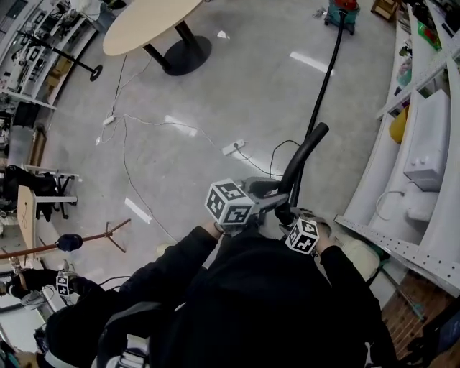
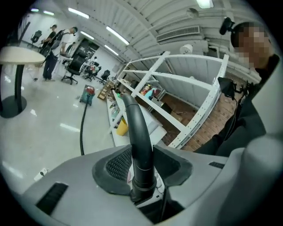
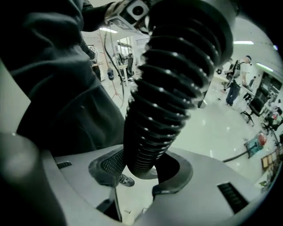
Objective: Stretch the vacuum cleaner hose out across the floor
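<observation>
Gripping the hose (image 1: 322, 86) in both jaws: left gripper (image 2: 142, 170) on smooth end, right gripper (image 3: 141, 165) on ribbed length; lying straight ahead toward the far vacuum cleaner (image 1: 343, 13).

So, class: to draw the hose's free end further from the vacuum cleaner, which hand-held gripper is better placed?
Left, probably. The left hand-held gripper is shut on the smooth rigid end tube, a firm pulling hold. The right hand-held gripper grips the ribbed hose, which would likely flex.

The glossy grey floor (image 1: 237, 86) bears a vacuum cleaner (image 1: 343, 14) at the far end; its black hose (image 1: 325, 79) trails across it; a white power strip (image 1: 233, 148) and cables (image 1: 126, 165) lie beside.
</observation>
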A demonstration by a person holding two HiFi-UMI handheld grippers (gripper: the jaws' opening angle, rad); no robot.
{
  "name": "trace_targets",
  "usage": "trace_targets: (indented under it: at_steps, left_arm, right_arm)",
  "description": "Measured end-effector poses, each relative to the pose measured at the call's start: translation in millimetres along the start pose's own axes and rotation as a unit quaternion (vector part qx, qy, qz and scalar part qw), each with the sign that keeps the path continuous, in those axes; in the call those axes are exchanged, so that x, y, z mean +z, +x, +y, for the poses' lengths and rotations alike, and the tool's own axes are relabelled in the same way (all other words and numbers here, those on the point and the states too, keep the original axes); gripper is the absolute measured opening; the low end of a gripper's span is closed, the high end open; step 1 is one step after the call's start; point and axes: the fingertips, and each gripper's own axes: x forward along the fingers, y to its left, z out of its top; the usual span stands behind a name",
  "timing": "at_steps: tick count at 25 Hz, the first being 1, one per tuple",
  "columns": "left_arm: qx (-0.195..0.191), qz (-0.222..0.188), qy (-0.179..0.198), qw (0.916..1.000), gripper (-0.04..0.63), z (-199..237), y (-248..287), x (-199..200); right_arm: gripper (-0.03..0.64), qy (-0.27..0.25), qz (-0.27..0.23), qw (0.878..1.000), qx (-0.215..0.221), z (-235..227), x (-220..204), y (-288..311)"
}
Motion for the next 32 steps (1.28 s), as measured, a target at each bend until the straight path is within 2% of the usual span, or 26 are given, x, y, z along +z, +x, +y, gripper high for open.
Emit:
trace_targets:
  at_steps: [3,6,8,11,12,13,14,15,16,17,18,19,20,21,22,23,24,25,26,27,28,30,32]
  left_arm:
    - [0.009,0.003,0.042,0.9991,0.156,-39,31,-16]
    - [0.021,-0.001,0.062,0.9979,0.153,-58,51,-35]
    - [0.029,0.000,0.093,0.9952,0.153,-64,57,-45]
    - [0.033,0.011,0.126,0.9914,0.153,-69,59,-65]
    - [0.033,0.015,0.133,0.9905,0.153,-68,57,-71]
    - [0.033,0.019,0.137,0.9898,0.153,-67,54,-76]
    - [0.032,0.023,0.141,0.9892,0.153,-65,51,-83]
    - [0.030,0.027,0.147,0.9882,0.153,-64,47,-90]
    - [0.027,0.032,0.156,0.9869,0.153,-63,43,-98]
    - [0.023,0.037,0.166,0.9852,0.153,-63,40,-106]
    - [0.018,0.042,0.177,0.9832,0.153,-62,36,-115]
    - [0.012,0.047,0.187,0.9812,0.153,-62,30,-125]
    - [0.008,0.053,0.196,0.9792,0.153,-59,23,-135]
    - [0.005,0.059,0.204,0.9772,0.153,-56,14,-146]
    - [0.002,0.064,0.212,0.9751,0.153,-52,4,-156]
    - [-0.001,0.067,0.222,0.9729,0.153,-49,-5,-165]
    - [-0.003,0.067,0.232,0.9705,0.153,-45,-14,-173]
    - [-0.006,0.065,0.241,0.9684,0.153,-42,-22,-182]
    - [-0.007,0.061,0.249,0.9666,0.153,-39,-30,-190]
    - [-0.006,0.056,0.255,0.9652,0.153,-36,-37,-199]
    - [-0.004,0.053,0.262,0.9636,0.153,-33,-45,-209]
    - [-0.003,0.067,0.283,0.9569,0.155,-27,-56,-236]
    - [-0.009,0.115,0.311,0.9435,0.182,-21,-67,-275]
  right_arm:
    - [0.186,-0.004,0.026,0.997,-0.073,-10,-55,-15]
    - [0.193,0.008,0.048,0.994,-0.103,-8,-104,-29]
    - [0.240,0.031,0.065,0.990,-0.117,-5,-134,-39]
    - [0.249,0.122,0.071,0.983,-0.120,6,-170,-61]
    - [0.249,0.174,0.053,0.977,-0.112,9,-174,-71]
    - [0.247,0.243,0.012,0.965,-0.098,10,-171,-83]
    - [0.247,0.323,-0.054,0.942,-0.079,8,-158,-100]
    - [0.247,0.401,-0.141,0.903,-0.058,2,-136,-122]
    - [0.247,0.461,-0.236,0.854,-0.038,-8,-107,-150]
    - [0.247,0.498,-0.327,0.803,-0.022,-20,-76,-180]
    - [0.247,0.516,-0.403,0.756,-0.012,-33,-46,-208]
    - [0.248,0.523,-0.462,0.716,-0.007,-47,-19,-231]
    - [0.257,0.528,-0.503,0.684,-0.005,-59,5,-246]
    - [0.309,0.534,-0.531,0.658,-0.002,-68,25,-251]
    - [0.369,0.541,-0.546,0.639,0.005,-73,43,-249]
    - [0.380,0.548,-0.551,0.629,0.016,-73,59,-240]
    - [0.380,0.552,-0.547,0.629,0.027,-68,74,-228]
    - [0.373,0.549,-0.537,0.640,0.034,-58,89,-215]
    - [0.315,0.545,-0.523,0.655,0.031,-47,102,-203]
    - [0.179,0.538,-0.510,0.670,0.021,-36,113,-192]
    - [0.153,0.530,-0.498,0.687,0.007,-24,123,-182]
    - [0.153,0.512,-0.468,0.720,-0.016,-2,140,-161]
    - [0.153,0.498,-0.435,0.750,-0.023,20,152,-138]
